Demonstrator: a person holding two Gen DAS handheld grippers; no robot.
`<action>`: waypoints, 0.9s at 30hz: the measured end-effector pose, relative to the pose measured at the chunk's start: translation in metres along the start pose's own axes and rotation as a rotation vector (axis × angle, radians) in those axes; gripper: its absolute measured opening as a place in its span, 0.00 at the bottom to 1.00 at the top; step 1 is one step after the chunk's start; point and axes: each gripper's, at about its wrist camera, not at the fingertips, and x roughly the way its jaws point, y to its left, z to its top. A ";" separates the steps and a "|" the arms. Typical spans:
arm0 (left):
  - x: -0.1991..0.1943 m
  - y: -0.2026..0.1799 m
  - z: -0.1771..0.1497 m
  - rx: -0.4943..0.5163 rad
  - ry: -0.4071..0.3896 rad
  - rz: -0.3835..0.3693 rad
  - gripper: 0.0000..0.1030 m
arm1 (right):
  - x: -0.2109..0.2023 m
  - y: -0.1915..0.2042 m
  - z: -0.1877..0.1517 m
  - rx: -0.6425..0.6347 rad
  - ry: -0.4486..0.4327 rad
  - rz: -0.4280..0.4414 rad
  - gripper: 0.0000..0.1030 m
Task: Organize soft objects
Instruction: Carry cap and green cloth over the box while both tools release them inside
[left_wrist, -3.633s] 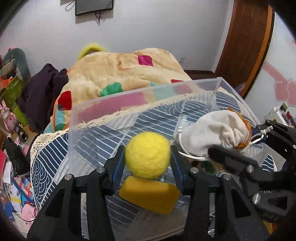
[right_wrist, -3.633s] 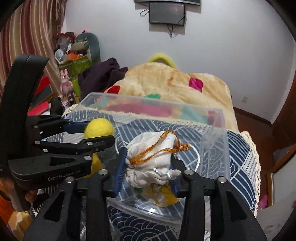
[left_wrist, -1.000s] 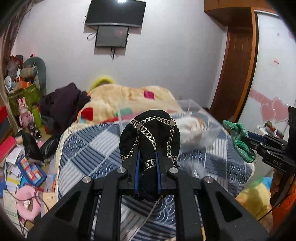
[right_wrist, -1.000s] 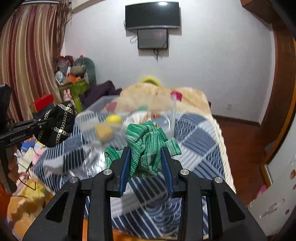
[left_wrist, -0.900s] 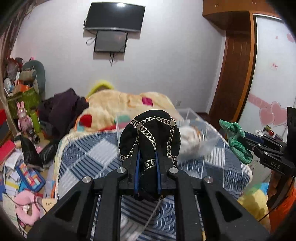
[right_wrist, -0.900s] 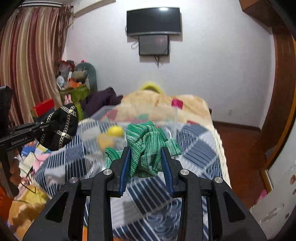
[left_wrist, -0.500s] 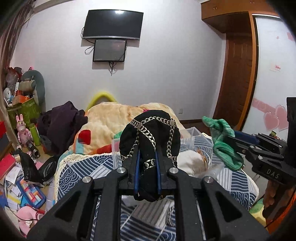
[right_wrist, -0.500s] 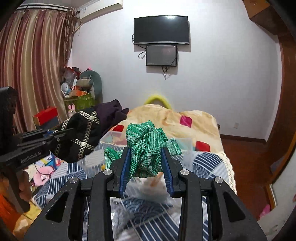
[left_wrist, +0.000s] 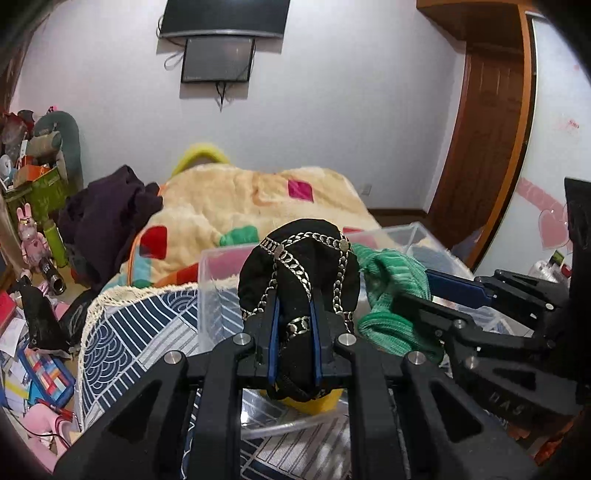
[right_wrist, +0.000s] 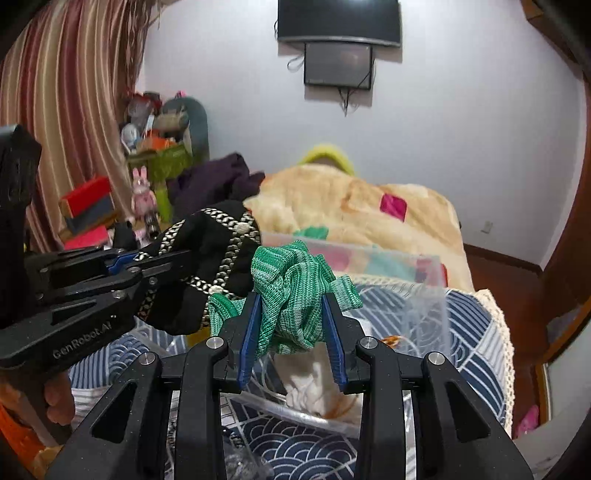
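My left gripper is shut on a black soft pouch with a silver chain pattern and holds it over the clear plastic box. My right gripper is shut on a crumpled green knitted cloth, also above the box. The two held things are side by side, nearly touching; the pouch and cloth show in both views. Inside the box lie a white drawstring bag and a yellow thing, mostly hidden.
The box stands on a blue and white patterned bedspread. A cream blanket with coloured patches and dark clothes lie behind it. Toys and boxes clutter the floor at left. A wooden door is at right.
Both grippers have moved forward and down to just above the box and come close together. Each keeps hold of its object.
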 end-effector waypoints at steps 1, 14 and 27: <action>0.005 0.000 -0.001 0.001 0.011 0.003 0.13 | 0.003 0.000 0.000 -0.003 0.009 0.003 0.30; 0.025 0.011 -0.013 -0.030 0.091 0.012 0.28 | 0.018 -0.003 -0.009 -0.018 0.080 -0.008 0.31; -0.030 0.004 -0.012 -0.020 0.003 0.004 0.69 | -0.036 -0.004 -0.004 -0.032 -0.031 -0.035 0.57</action>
